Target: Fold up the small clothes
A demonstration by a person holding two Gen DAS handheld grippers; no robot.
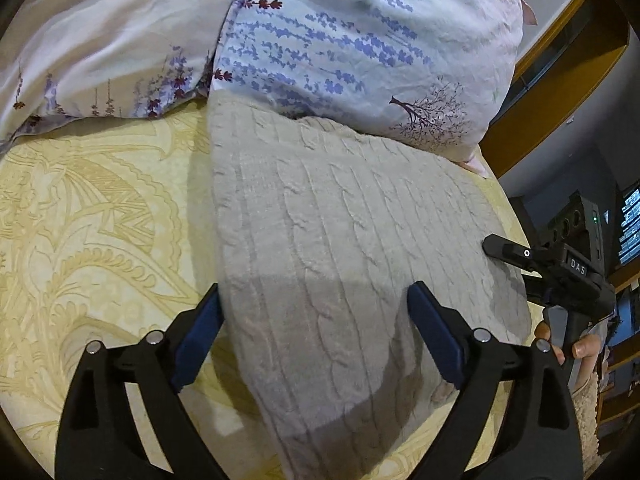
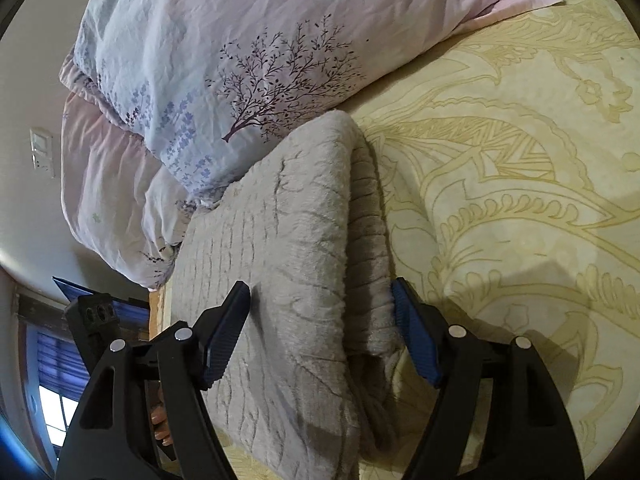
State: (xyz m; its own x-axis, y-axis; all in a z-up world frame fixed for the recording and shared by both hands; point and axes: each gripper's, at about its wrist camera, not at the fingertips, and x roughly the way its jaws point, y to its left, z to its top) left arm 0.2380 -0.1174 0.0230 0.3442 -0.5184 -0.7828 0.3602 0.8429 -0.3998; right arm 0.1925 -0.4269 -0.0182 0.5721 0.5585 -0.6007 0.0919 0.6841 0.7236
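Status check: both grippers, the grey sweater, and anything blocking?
Left gripper and right gripper open, holding nothing. Folded grey cable-knit sweater on yellow bedspread. Floral pillow touches its far edge.

Grey cable-knit garment (image 1: 340,240) — pale-yellow paisley bedsheet (image 1: 100,220) — lavender-flowered pillow (image 1: 360,40)

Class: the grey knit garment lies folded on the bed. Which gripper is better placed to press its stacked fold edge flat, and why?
Probably the right gripper: its open fingers straddle the garment's layered fold edge. The left gripper spans the flat top face instead.
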